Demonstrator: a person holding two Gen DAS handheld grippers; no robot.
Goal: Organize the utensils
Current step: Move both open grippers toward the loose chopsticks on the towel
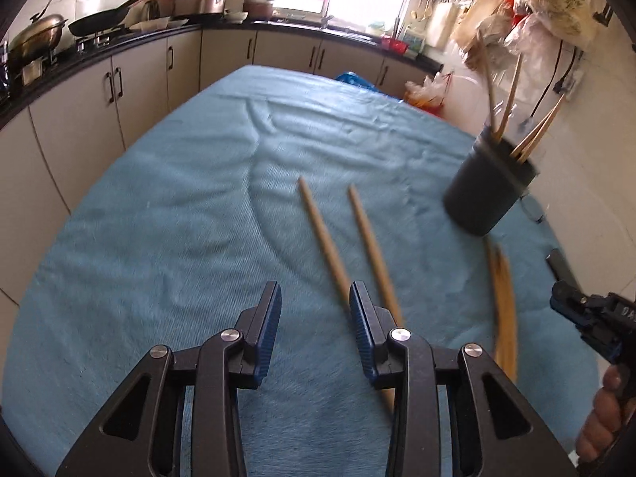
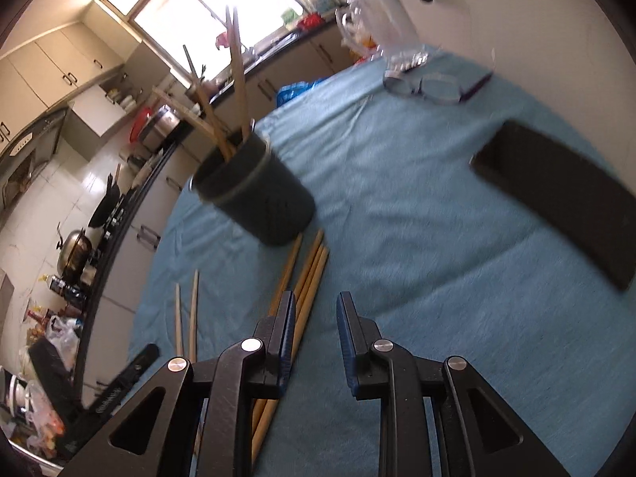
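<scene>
Two pale wooden chopsticks point(image 1: 330, 246) lie side by side on the blue cloth point(image 1: 179, 218). My left gripper point(image 1: 314, 298) hovers open just above their near ends, with only cloth between its pads; the right finger point(image 1: 363, 318) overlaps one stick. A dark round cup point(image 1: 489, 187) holding several chopsticks stands to the right. A bundle of darker chopsticks point(image 2: 312, 274) lies in front of the cup point(image 2: 258, 194). My right gripper point(image 2: 317, 298) is open over the bundle's near part, its left finger point(image 2: 286, 318) covering the sticks and nothing between its pads.
A pair of glasses point(image 2: 425, 87), a flat black case point(image 2: 556, 198) and a clear jug point(image 2: 381, 20) lie on the right side of the cloth. The kitchen counter point(image 1: 119, 35) with pans runs beyond the table. A hand point(image 1: 604, 409) holds the right gripper point(image 1: 588, 314).
</scene>
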